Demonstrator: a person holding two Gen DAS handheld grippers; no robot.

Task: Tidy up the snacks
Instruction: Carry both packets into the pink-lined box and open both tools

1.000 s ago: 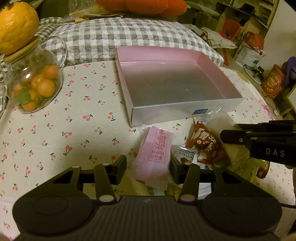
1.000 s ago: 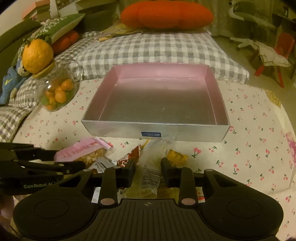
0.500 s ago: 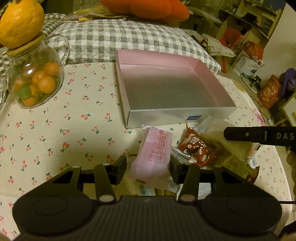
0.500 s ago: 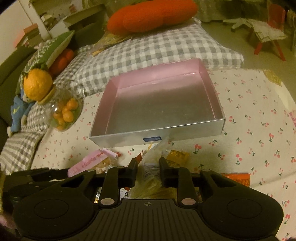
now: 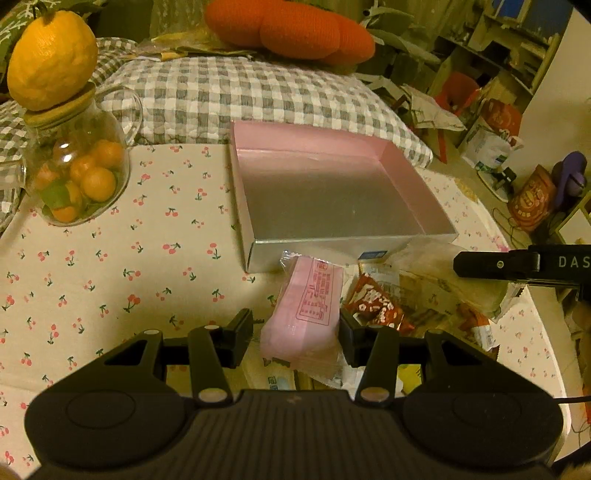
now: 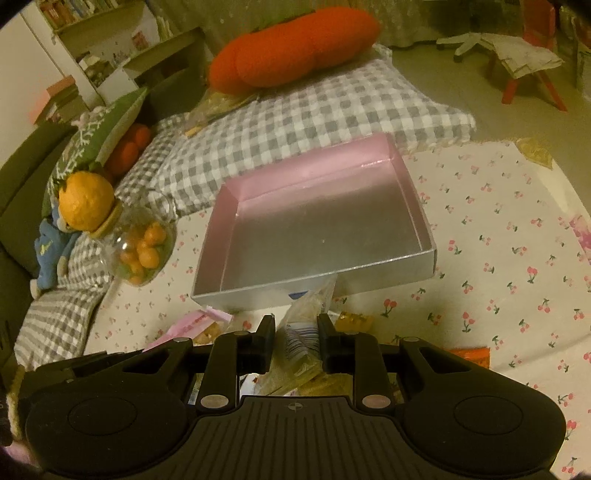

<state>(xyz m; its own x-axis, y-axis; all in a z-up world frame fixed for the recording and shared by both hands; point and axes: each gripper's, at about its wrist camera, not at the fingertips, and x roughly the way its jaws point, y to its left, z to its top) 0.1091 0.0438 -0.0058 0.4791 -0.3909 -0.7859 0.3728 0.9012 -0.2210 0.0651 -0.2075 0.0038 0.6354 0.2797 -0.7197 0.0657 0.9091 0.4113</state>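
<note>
My left gripper [image 5: 295, 332] is shut on a pink snack packet [image 5: 306, 306], whose far end overlaps the front wall of the pink-and-silver box [image 5: 266, 256]. Beside it lie a red packet [image 5: 373, 306] and other wrappers in a pile. My right gripper [image 6: 295, 332] is shut on a clear packet with a barcode [image 6: 310, 302], held just before the box [image 6: 388, 273]. The right gripper's finger [image 5: 480, 264] shows at the right edge of the left wrist view. The box holds nothing. A yellow sweet [image 6: 354, 319] lies under the right gripper.
A glass jar of small oranges [image 5: 77, 181] with a large orange [image 5: 51, 59] on its lid stands at the left of the cherry-print cloth. A checked cushion [image 5: 240, 92] and an orange plush [image 5: 295, 29] lie behind the box. The table edge curves at the right.
The right gripper's jaws have closed tighter on the clear packet, and it has rolled and risen a little. The left gripper keeps its hold on the pink packet, barely moved.
</note>
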